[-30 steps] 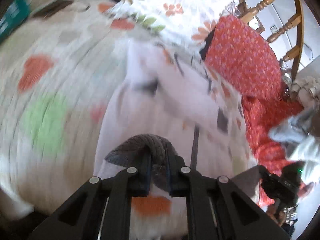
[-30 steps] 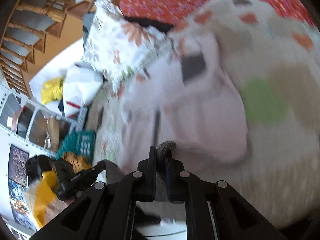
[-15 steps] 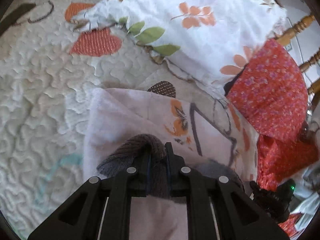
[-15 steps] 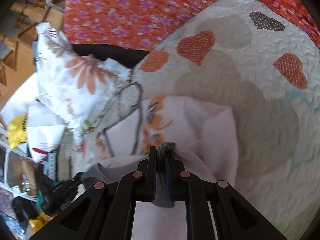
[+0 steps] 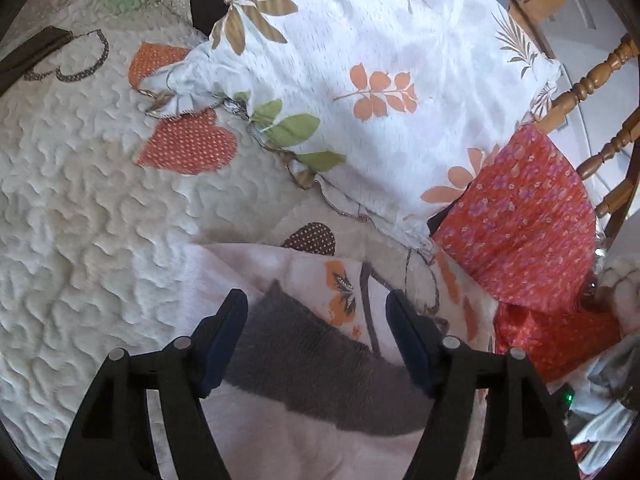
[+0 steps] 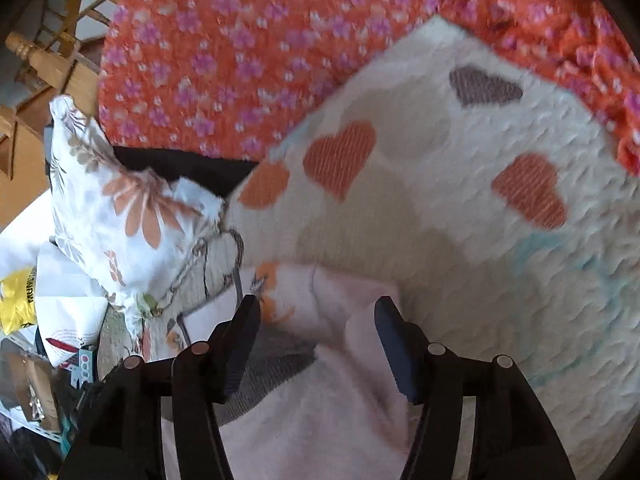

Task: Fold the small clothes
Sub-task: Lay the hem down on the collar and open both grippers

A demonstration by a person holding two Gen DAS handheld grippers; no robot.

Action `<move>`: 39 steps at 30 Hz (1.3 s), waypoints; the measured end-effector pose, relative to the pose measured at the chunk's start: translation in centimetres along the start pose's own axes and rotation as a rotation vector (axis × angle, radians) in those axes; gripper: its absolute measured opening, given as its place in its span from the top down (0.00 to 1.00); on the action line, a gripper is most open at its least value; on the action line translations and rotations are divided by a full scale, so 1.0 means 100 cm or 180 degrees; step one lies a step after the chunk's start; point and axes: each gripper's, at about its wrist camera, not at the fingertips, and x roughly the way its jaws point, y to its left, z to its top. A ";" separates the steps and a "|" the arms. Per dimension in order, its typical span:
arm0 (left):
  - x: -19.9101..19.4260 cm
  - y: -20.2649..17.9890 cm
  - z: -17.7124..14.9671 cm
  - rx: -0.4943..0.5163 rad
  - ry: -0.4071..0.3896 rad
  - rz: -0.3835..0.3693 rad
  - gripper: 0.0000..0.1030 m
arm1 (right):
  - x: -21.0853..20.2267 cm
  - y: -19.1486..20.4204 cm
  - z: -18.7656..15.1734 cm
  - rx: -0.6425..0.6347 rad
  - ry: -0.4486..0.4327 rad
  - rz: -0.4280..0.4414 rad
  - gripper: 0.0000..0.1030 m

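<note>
Pale pink small garment (image 5: pixel 280 432) with a gray ribbed band (image 5: pixel 320 364) and an orange flower print, lying folded on a cream quilted bedspread (image 5: pixel 92 216) patched with orange and brown hearts, near the bedspread edge that runs under the leaf-print pillow (image 5: pixel 380 80). Left gripper (image 5: pixel 316 336) spread wide, jaws just opened, dark blue pads (image 5: pixel 224 340) standing clear on either side of the gray band, nothing pinched; band lying loose on the pink cloth between them. Right gripper (image 6: pixel 316 336) likewise spread, jaws just opened, one finger over the gray band (image 6: pixel 272 372), the other over a raised pink fold of the garment (image 6: pixel 320 420), neither pressing cloth. From the right wrist view, garment's far edge resting on the bedspread (image 6: pixel 500 280) just short of a cluster of orange hearts, with the pillow (image 6: pixel 120 216) at its left. Red floral fabric (image 6: pixel 260 48) draped across the far side of the bedspread and, in the left wrist view, spilling down beside the pillow (image 5: pixel 520 220). Turned wooden spindles (image 5: pixel 588 80) behind the pillow. Yellow bag (image 6: pixel 16 300) and assorted clutter off the bedspread's edge, below the pillow in the right wrist view.
</note>
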 end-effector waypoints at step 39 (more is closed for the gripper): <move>0.043 -0.012 -0.014 0.0519 0.0149 0.0895 0.46 | 0.058 0.046 -0.016 -0.1221 -0.0054 -0.1068 0.81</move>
